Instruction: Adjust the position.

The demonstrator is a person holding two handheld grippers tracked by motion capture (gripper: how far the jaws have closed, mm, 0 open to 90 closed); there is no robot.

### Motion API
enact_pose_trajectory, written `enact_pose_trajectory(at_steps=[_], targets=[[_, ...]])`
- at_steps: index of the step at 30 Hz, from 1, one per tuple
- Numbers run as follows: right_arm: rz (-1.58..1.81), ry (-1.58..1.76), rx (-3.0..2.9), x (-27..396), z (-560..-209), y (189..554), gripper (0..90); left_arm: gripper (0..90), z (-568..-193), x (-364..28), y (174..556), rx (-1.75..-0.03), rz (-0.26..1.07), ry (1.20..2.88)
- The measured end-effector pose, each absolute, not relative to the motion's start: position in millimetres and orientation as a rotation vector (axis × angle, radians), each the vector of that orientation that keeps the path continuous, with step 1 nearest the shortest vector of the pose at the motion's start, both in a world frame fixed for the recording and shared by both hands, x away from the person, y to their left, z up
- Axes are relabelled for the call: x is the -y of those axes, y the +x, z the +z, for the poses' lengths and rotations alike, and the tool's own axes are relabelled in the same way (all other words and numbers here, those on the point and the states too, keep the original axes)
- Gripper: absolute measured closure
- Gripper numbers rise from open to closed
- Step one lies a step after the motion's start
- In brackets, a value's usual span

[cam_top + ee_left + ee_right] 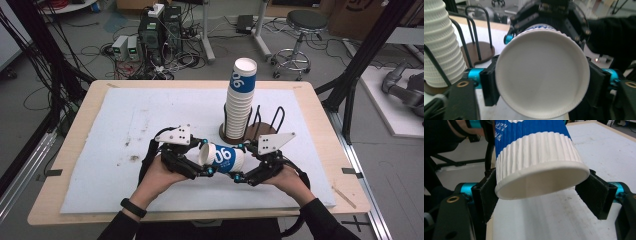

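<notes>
High view first: the paper cup point(223, 157), white with a blue band, lies on its side in the air between my two claws, just above the pale mat point(130, 130) near my edge of the table point(70, 150). Its wide mouth faces my left, its narrow base my right.

My left claw point(201, 159) is clamped on the mouth end. In the left gripper view the cup point(542, 75) shows as a round white disc with a rolled edge, and both black pads press against its sides, one at each flank.

My right claw point(241, 161) sits around the base end. In the right gripper view the cup's point(536, 162) ribbed white foot and blue band hang between my jaws; the pad on the left of that view touches the wall, while the one on the right stands a little clear of the rim. So this claw is not gripping yet, though the cup is between the jaws.

Just behind the cup stands a tall stack of cups point(240, 100), leaning a little, in a wire holder point(265, 125) on a dark round base. Beyond the table a stool point(302, 30) stands on the cable-strewn floor.
</notes>
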State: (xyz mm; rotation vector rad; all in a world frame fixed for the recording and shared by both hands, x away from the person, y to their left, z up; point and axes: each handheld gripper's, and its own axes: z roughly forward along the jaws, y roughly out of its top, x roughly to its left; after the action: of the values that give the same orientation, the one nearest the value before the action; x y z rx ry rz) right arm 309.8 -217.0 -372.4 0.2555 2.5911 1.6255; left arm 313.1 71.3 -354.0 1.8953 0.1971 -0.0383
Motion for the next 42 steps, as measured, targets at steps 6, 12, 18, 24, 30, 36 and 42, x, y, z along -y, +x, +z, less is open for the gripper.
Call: enact_pose_trajectory(at_steps=[6, 12, 18, 24, 30, 36, 42], targets=[[1.657, 0.260, -2.548, 218.6, -368.2, 307.0, 18.4, 29.6, -360.5, -77.6, 317.7, -0.180, -0.069, 1.797], [1.821, 0.333, -2.481, 225.4, -367.1, 308.5, 18.4, 29.8, -362.8, -84.2, 318.7, -0.170, -0.055, 1.690], [1.892, 0.348, -2.459, 221.4, -366.8, 308.4, 15.8, 29.6, -366.2, -82.0, 319.1, -0.156, -0.085, 1.664], [1.844, 0.310, -2.504, 219.1, -367.2, 308.8, 20.2, 29.3, -365.9, -77.4, 317.7, -0.153, -0.078, 1.730], [1.730, 0.257, -2.569, 219.4, -363.6, 308.3, 23.1, 25.0, -360.3, -71.8, 313.3, -0.142, -0.017, 1.897], [1.551, 0.203, -2.639, 218.1, -360.2, 305.9, 23.3, 22.6, -355.7, -63.4, 307.2, -0.079, 0.040, 2.063], [1.447, 0.142, -2.677, 214.1, -358.5, 302.1, 21.9, 29.3, -359.9, -57.5, 305.6, -0.040, 0.066, 2.135]])
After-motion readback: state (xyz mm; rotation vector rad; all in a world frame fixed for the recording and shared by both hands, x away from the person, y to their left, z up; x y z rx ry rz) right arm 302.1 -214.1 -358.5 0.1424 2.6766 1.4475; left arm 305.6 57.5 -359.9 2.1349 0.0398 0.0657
